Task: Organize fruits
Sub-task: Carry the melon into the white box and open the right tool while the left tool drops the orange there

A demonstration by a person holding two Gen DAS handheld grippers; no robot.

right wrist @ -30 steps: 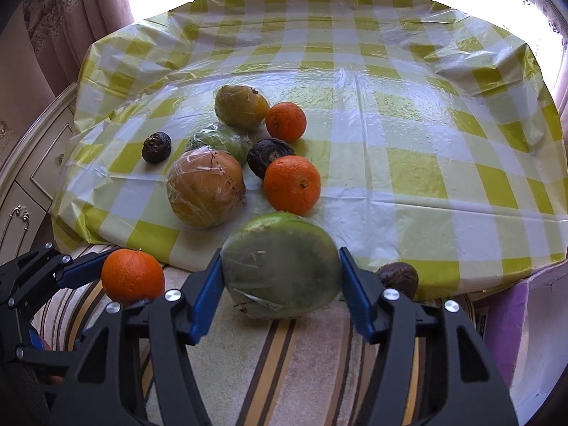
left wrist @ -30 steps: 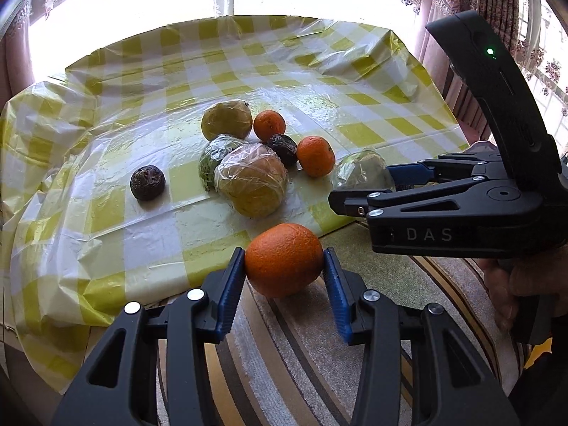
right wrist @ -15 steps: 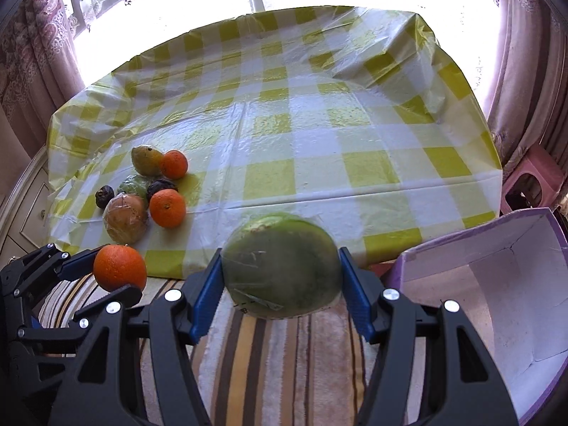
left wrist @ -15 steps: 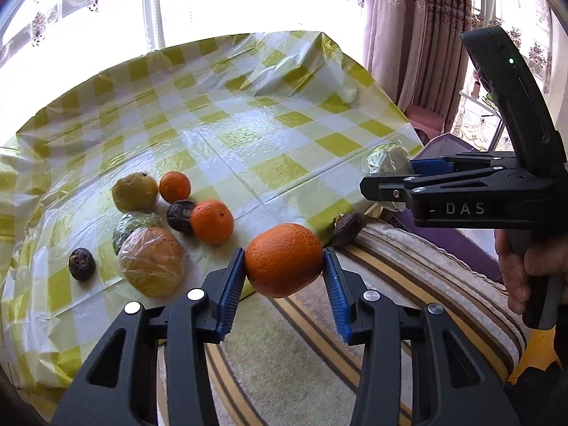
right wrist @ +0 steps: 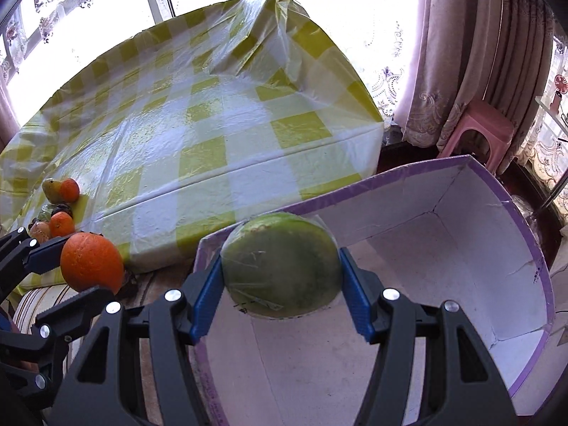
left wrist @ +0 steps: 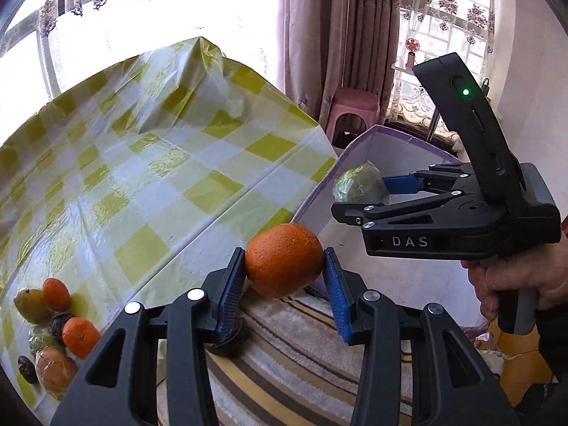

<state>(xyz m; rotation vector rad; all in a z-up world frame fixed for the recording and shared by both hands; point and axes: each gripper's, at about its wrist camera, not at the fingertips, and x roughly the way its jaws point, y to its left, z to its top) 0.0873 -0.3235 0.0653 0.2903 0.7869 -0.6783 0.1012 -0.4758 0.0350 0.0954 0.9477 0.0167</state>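
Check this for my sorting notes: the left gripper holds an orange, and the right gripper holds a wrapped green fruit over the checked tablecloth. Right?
Not quite. The right gripper holds the plastic-wrapped round green fruit over the open purple-edged white cardboard box, as the right wrist view shows. The left gripper does hold the round orange.

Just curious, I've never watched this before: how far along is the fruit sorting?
Early. The box looks empty. In hand: the left hand-held gripper clamps an orange, the right a wrapped green fruit above the box. Left: the pile on the table.
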